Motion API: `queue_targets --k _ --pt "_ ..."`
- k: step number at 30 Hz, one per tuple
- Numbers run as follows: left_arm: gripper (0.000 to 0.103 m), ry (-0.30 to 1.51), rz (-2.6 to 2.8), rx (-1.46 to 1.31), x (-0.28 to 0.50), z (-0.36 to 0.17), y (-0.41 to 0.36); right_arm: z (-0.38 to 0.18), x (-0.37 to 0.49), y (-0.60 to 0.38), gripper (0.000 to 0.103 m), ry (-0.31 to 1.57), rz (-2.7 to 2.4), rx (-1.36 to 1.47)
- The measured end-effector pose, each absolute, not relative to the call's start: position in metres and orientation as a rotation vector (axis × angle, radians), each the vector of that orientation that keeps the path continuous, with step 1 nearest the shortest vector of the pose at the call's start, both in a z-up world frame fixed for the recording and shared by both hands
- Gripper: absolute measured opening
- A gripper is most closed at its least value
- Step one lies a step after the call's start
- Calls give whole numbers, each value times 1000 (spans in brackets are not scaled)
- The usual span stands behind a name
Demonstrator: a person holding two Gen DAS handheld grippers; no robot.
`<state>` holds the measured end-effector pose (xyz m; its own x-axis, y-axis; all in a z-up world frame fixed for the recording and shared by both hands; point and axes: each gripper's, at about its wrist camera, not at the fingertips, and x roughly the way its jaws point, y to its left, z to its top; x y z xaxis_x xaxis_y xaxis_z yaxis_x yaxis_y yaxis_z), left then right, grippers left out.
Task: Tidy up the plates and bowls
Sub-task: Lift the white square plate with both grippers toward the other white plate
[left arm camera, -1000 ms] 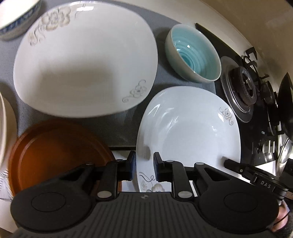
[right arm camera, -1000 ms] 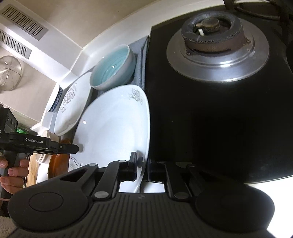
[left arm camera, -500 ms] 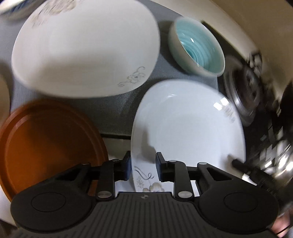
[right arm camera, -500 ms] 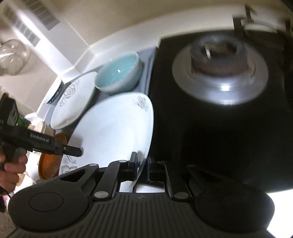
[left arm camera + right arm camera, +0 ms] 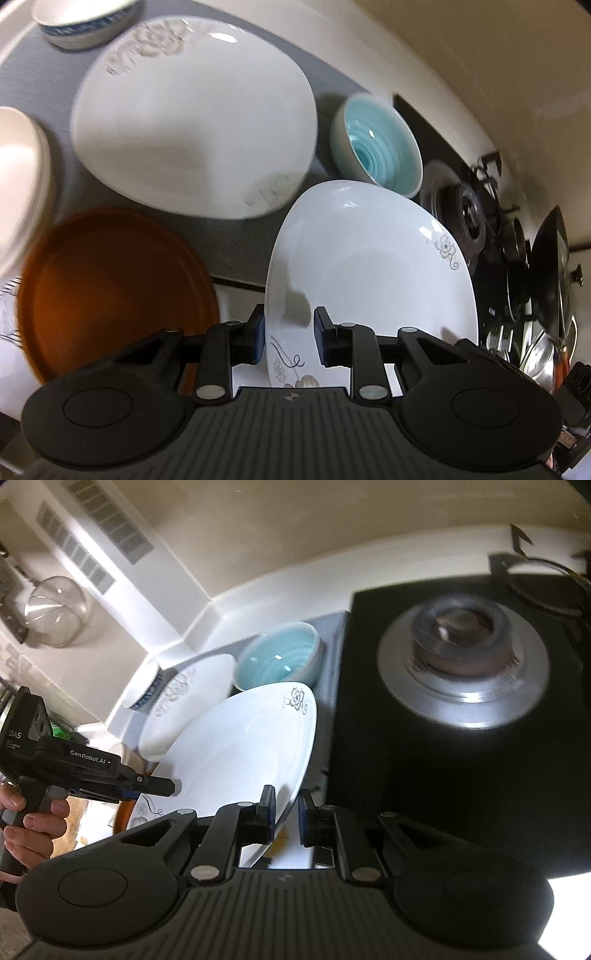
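Note:
A white plate with a flower print (image 5: 369, 277) (image 5: 240, 746) is held at two spots on its rim. My left gripper (image 5: 289, 338) (image 5: 159, 786) is shut on the near-left rim by the flower print, one pad under the edge and one on the top face. My right gripper (image 5: 286, 816) is shut on the rim at the stove side. The plate tilts, with its right side raised. Behind it on the grey mat (image 5: 240, 243) lie a larger white plate (image 5: 192, 118) (image 5: 184, 716) and a teal bowl (image 5: 380, 147) (image 5: 277, 661).
A brown plate (image 5: 110, 295) lies to the left, a cream dish (image 5: 18, 177) at the far left, and a blue-rimmed bowl (image 5: 85, 26) (image 5: 147, 694) at the back. On the right, the black stove has a burner (image 5: 461, 664) and dark pans (image 5: 550, 266).
Both grippers have risen with the white plate, whose stove side has come up off the counter. Both wrists have rolled a little. The blue-rimmed bowl is back in the left wrist view.

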<state>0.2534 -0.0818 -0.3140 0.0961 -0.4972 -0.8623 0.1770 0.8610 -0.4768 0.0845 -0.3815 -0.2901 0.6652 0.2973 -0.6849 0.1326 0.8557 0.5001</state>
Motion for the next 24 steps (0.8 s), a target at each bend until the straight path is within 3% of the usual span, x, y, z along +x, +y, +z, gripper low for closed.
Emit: queue_targets --k 24 --pt "27 1330 -306 -292 302 -294 -11 -305 183 -323 13 953 224 579"
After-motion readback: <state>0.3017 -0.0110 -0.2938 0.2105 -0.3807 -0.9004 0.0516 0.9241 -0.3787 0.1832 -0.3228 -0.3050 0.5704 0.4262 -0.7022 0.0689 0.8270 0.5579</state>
